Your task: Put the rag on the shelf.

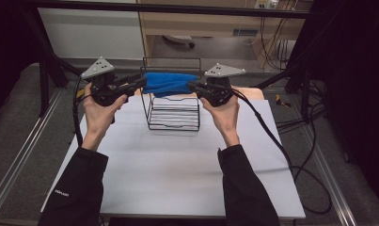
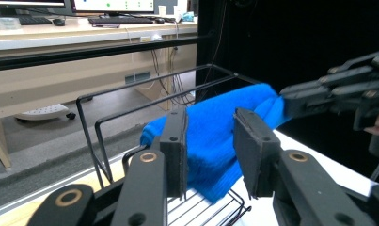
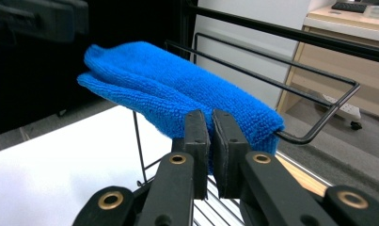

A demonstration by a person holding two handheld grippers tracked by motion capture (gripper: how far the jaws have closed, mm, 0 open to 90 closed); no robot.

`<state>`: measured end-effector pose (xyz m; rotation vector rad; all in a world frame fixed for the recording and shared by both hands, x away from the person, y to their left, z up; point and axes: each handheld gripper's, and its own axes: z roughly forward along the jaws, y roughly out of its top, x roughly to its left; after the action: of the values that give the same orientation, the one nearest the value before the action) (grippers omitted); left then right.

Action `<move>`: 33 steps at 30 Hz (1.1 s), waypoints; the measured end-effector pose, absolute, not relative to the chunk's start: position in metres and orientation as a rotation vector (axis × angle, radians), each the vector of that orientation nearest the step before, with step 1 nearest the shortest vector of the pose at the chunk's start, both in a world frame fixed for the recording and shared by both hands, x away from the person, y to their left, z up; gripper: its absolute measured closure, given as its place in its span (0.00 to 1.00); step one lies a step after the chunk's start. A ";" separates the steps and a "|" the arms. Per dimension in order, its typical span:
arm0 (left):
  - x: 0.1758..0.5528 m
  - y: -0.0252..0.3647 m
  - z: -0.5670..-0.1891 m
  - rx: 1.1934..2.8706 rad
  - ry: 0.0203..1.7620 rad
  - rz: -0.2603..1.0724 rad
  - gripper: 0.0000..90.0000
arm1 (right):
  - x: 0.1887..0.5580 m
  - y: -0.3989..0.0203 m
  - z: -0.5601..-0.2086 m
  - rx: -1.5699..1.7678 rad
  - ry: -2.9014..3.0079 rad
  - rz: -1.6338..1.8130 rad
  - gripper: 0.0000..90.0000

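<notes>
A folded blue cloth [image 1: 170, 84] lies draped over the top bars of a black wire rack [image 1: 173, 115] at the far middle of the white table [image 1: 177, 165]. My left gripper [image 1: 141, 84] is at the cloth's left end. In the left gripper view its jaws [image 2: 210, 127] stand apart, with the cloth [image 2: 215, 150] between them and untouched by the pads. My right gripper [image 1: 192, 85] is at the cloth's right end. Its jaws [image 3: 209, 120] are shut on the edge of the cloth [image 3: 168, 84], above the rack's rail [image 3: 319, 127].
Black cables [image 1: 295, 160] trail off the table's right side onto the floor. A wooden desk [image 1: 215, 23] stands behind the table. Dark frame posts [image 1: 43, 80] rise at the left, and bare tabletop lies in front of the rack.
</notes>
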<state>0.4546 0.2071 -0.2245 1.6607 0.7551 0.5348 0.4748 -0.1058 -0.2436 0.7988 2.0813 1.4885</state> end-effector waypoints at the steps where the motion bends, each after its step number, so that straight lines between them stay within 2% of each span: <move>1: 0.456 0.206 -0.224 1.670 0.759 0.535 0.75 | 0.475 -0.105 -0.244 0.798 2.082 1.485 0.95; 8: 0.468 0.194 -0.238 1.786 0.807 0.466 0.91 | 0.474 -0.105 -0.244 0.788 2.088 1.479 0.94; 14: 0.473 0.190 -0.249 1.851 0.824 0.453 1.00 | 0.475 -0.105 -0.246 0.780 2.104 1.466 0.92; 17: 0.475 0.190 -0.253 1.858 0.826 0.460 1.00 | 0.475 -0.106 -0.246 0.784 2.112 1.471 0.89; 23: 0.479 0.191 -0.259 1.861 0.840 0.472 1.00 | 0.474 -0.107 -0.243 0.782 2.080 1.551 0.75; 27: 0.481 0.190 -0.263 1.886 0.841 0.486 1.00 | 0.476 -0.103 -0.247 0.793 2.108 1.557 0.75; 29: 0.481 0.189 -0.265 1.887 0.836 0.495 1.00 | 0.477 -0.102 -0.249 0.793 2.117 1.572 0.76; 33: 0.483 0.189 -0.268 1.874 0.840 0.498 1.00 | 0.479 -0.102 -0.257 0.841 2.162 1.556 0.93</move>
<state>0.4829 0.1886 -0.2683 1.8744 0.8399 0.4979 0.4790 -0.1016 -0.2567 0.8411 2.1615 1.5561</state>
